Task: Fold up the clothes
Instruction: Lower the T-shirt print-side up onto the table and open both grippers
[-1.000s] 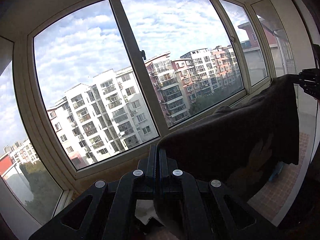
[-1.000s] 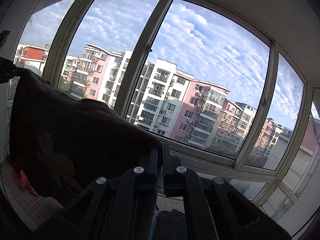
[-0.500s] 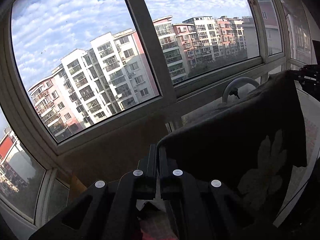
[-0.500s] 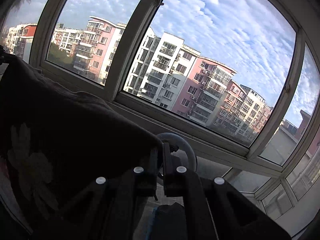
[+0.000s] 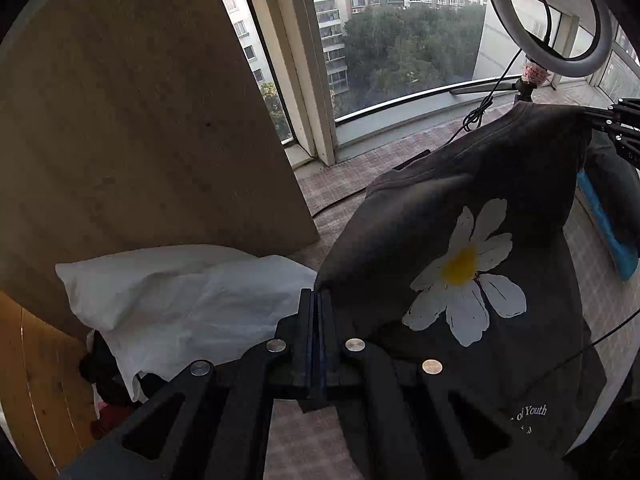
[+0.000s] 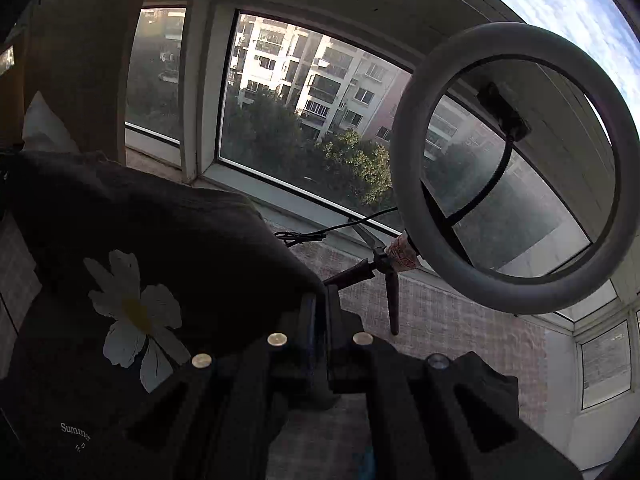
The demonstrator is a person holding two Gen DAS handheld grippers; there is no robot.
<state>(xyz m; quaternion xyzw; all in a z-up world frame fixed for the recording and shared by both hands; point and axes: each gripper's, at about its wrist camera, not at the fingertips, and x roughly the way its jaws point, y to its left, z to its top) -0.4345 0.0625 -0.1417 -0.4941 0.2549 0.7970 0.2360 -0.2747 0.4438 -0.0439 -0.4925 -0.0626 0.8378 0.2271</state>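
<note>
Left gripper (image 5: 318,300): clamped on one top corner of dark daisy-print T-shirt (image 5: 472,248). Right gripper (image 6: 318,304): clamped on the opposite corner. Shirt: stretched between both, equally near, hanging above the checked surface (image 5: 340,184); ring light (image 6: 508,168) beyond.

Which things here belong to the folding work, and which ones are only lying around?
For the job:
- dark daisy T-shirt
- left claw, shut on one corner
- right claw, shut on the other

Lying about:
- ring light on its small stand
- white cloth
- blue item
</note>
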